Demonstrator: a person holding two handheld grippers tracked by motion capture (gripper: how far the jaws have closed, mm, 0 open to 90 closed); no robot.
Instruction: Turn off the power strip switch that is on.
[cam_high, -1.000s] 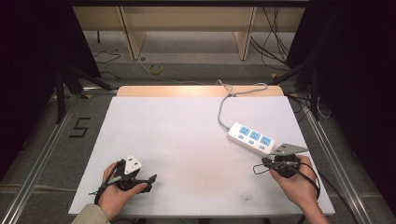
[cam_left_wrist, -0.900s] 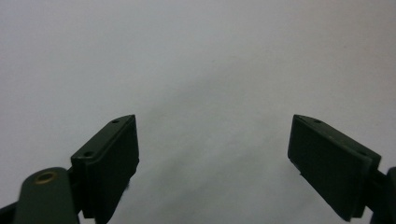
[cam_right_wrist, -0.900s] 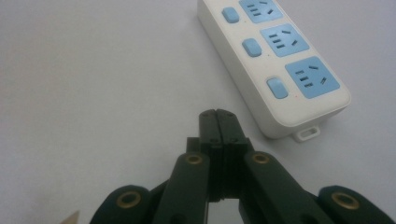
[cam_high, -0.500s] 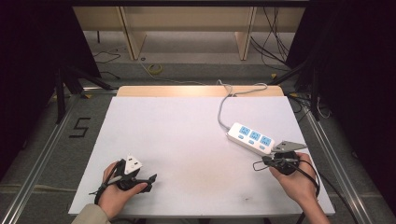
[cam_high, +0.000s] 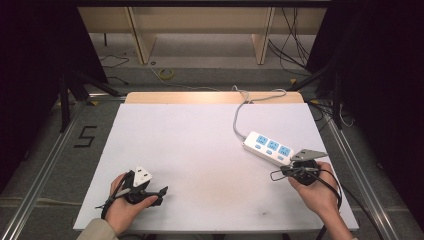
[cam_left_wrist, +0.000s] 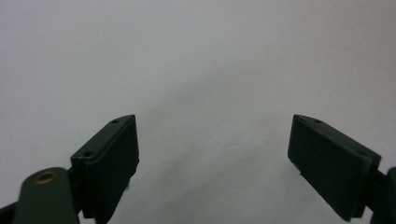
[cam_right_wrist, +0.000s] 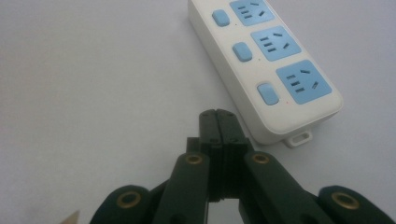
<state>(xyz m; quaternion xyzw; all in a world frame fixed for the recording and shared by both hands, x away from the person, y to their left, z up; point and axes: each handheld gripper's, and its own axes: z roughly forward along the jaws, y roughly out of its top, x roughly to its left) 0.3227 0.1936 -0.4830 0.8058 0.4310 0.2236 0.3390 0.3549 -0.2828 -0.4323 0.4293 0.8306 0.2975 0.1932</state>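
A white power strip (cam_high: 270, 148) with three blue sockets lies at the right of the white table; its grey cable (cam_high: 240, 107) runs off toward the back edge. In the right gripper view the power strip (cam_right_wrist: 264, 60) lies just ahead and to the right of my right gripper (cam_right_wrist: 218, 114), whose jaws are pressed together with nothing between them. In the high view my right gripper (cam_high: 274, 175) rests at the strip's near end. My left gripper (cam_high: 163, 191) sits at the table's front left, held by a hand. Its jaws stand wide apart over bare table in the left gripper view (cam_left_wrist: 215, 140).
The white table (cam_high: 200, 150) stands on a wooden board. A floor mark "5" (cam_high: 86, 136) lies to the left. Metal rails (cam_high: 350, 165) run along both sides. Wooden legs (cam_high: 140, 35) and loose cables (cam_high: 290, 45) sit on the floor behind.
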